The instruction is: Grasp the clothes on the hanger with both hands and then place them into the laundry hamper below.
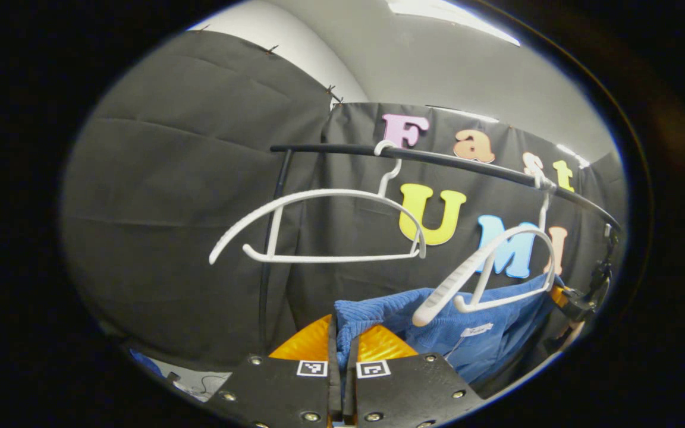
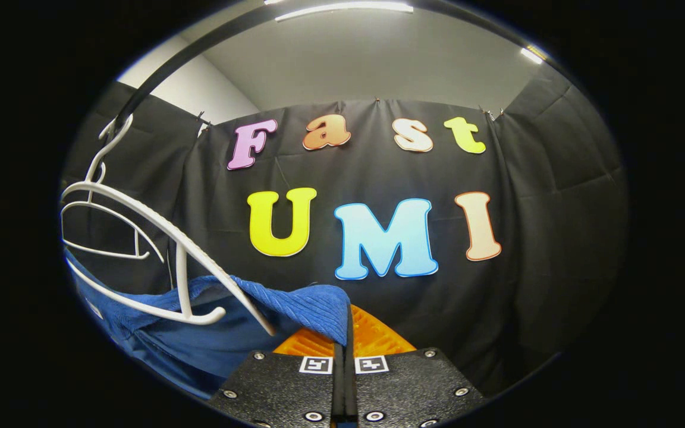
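With both tools, left (image 1: 342, 351) and right (image 2: 342, 342), clamped on the blue garment (image 1: 473, 327), lower them evenly, clear of the white hanger (image 1: 485, 273).

left tongs (image 1: 342, 351): black textured body | silver screws | square markers; right tongs (image 2: 342, 348): same

The garment (image 1: 485, 339) is soft ribbed blue cloth, matt, like corduroy. Both hangers, one upper middle (image 1: 319, 229) and one lower right (image 1: 485, 279), look like smooth white plastic with ridged arms. The rail (image 1: 437, 159) is a smooth dark tube with a slight sheen. The wall (image 2: 556, 238) is matt black cloth, creased.
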{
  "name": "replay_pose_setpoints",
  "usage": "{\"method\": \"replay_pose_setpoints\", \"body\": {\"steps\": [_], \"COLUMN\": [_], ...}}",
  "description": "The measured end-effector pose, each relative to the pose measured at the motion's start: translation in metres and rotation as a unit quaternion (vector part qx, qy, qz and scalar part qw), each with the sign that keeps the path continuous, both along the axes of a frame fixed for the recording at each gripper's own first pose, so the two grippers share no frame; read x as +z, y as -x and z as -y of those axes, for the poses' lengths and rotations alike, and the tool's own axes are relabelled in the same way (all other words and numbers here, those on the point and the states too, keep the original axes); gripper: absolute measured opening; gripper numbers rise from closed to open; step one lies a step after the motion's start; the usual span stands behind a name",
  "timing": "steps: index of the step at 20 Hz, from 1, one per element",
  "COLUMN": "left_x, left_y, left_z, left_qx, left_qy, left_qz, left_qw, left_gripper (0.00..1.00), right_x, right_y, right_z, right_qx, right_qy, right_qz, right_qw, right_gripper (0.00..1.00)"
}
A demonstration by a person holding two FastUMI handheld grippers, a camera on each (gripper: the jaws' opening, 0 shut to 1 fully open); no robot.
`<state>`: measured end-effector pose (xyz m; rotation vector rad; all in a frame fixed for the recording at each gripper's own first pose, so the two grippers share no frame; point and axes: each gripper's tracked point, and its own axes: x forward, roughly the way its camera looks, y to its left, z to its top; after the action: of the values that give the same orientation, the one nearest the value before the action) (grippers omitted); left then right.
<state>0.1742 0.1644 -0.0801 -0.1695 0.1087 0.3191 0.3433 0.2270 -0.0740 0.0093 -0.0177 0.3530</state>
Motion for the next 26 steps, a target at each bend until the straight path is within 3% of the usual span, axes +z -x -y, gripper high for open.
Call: {"method": "replay_pose_setpoints", "body": {"steps": [8,14,20,24,26], "left_x": [-0.03,-0.042,-0.033,-0.035,-0.042], "left_y": [0.023,0.049,0.086,0.11,0.125], "left_z": [0.027,0.043,0.071,0.084,0.093], "left_qx": [0.02,0.027,0.029,0.01,-0.018], "left_qy": [-0.012,-0.023,-0.04,-0.076,-0.089], "left_qz": [-0.033,-0.059,-0.07,-0.084,-0.09], "left_qw": [0.999,0.998,0.996,0.994,0.992], "left_gripper": [0.02,0.02,0.03,0.02,0.03], "right_x": [-0.036,-0.057,-0.064,-0.068,-0.069], "right_y": [0.004,0.028,0.072,0.107,0.131], "right_z": [0.004,0.004,0.01,0.021,0.028], "right_qx": [0.012,0.048,0.095,0.097,0.092], "right_qy": [0.002,0.011,0.002,0.002,0.009], "right_qz": [-0.049,-0.069,-0.094,-0.121,-0.126], "right_qw": [0.999,0.996,0.991,0.988,0.988], "right_gripper": [0.0,0.0,0.0,0.0,0.0]}}
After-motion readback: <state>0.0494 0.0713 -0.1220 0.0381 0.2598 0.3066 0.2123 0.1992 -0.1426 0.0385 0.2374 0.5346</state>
